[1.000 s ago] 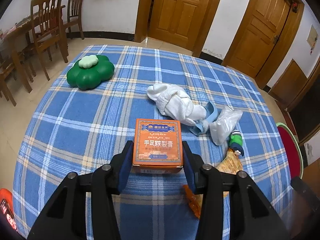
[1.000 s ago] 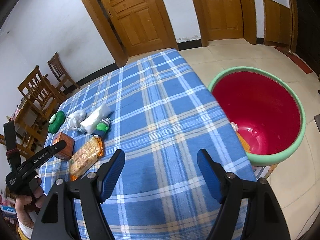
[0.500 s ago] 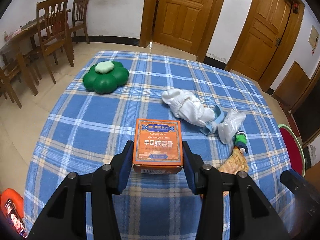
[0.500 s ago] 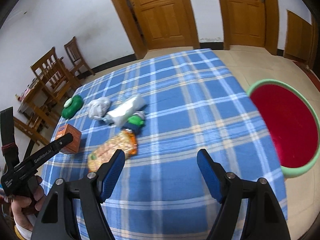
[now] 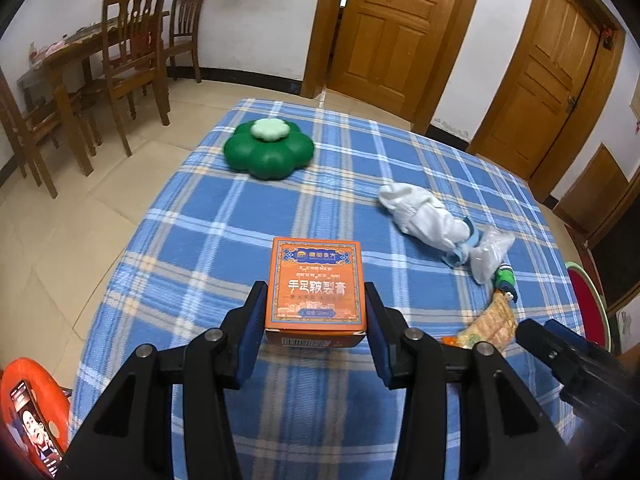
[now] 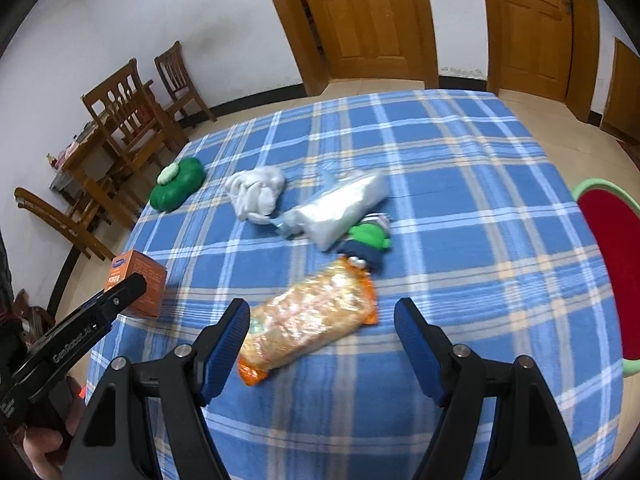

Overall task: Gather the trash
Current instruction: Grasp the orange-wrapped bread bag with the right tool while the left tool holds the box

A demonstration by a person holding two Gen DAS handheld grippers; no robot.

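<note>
Two hand-held grippers: our left (image 5: 316, 322) clamps the box (image 5: 316, 286) by its stiff sides. Our right (image 6: 322, 338) gapes wide over the wrapper (image 6: 308, 320); we judge it light, crinkly, best pinched mid-body.

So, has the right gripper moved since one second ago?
Yes. The right gripper swung away from the red bin, now at the picture's right edge, and sits over the snack packet.
</note>
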